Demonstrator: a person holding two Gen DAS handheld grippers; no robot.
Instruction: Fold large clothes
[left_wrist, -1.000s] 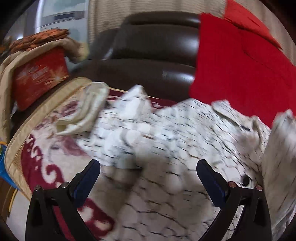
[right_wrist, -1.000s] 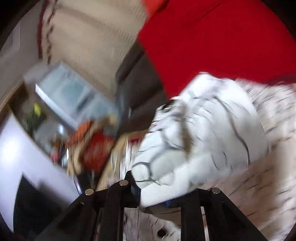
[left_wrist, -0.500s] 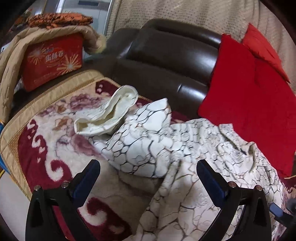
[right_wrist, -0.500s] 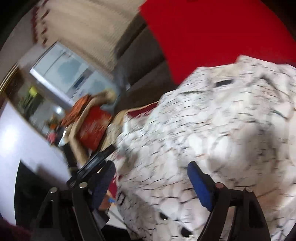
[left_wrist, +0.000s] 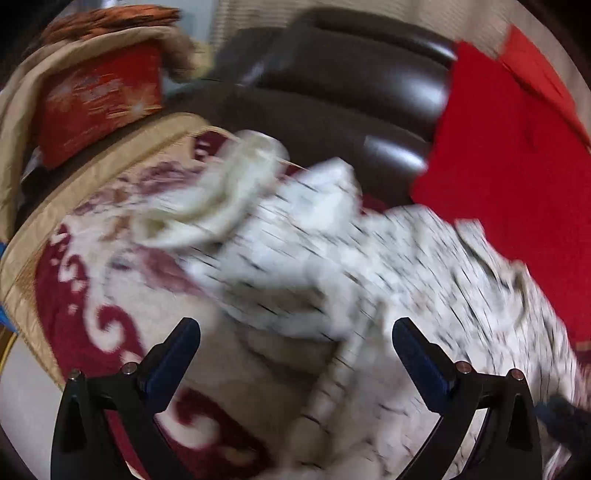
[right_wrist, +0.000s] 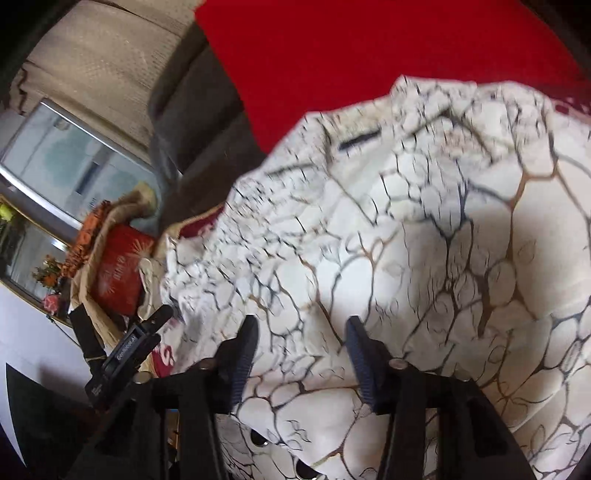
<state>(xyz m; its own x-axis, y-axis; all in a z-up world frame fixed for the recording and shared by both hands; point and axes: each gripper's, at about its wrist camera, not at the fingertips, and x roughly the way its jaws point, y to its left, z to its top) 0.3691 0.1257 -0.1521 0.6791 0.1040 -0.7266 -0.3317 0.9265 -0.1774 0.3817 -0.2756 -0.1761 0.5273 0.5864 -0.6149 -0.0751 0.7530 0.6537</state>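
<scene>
over the garment (right_wrist: 424, 258), right claw (right_wrist: 301, 354) tilted down, jaws closing

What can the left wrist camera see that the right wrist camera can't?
Only the left wrist view shows the left gripper's wide-open jaws, with nothing between them, above the patterned blanket, and a cream cloth bunched at the garment's far end.

Only the right wrist view shows the right gripper, jaws closing over the garment, snap buttons and a window.

Both show the white crackle-print garment, the red cushion, the dark sofa and the red box.
</scene>
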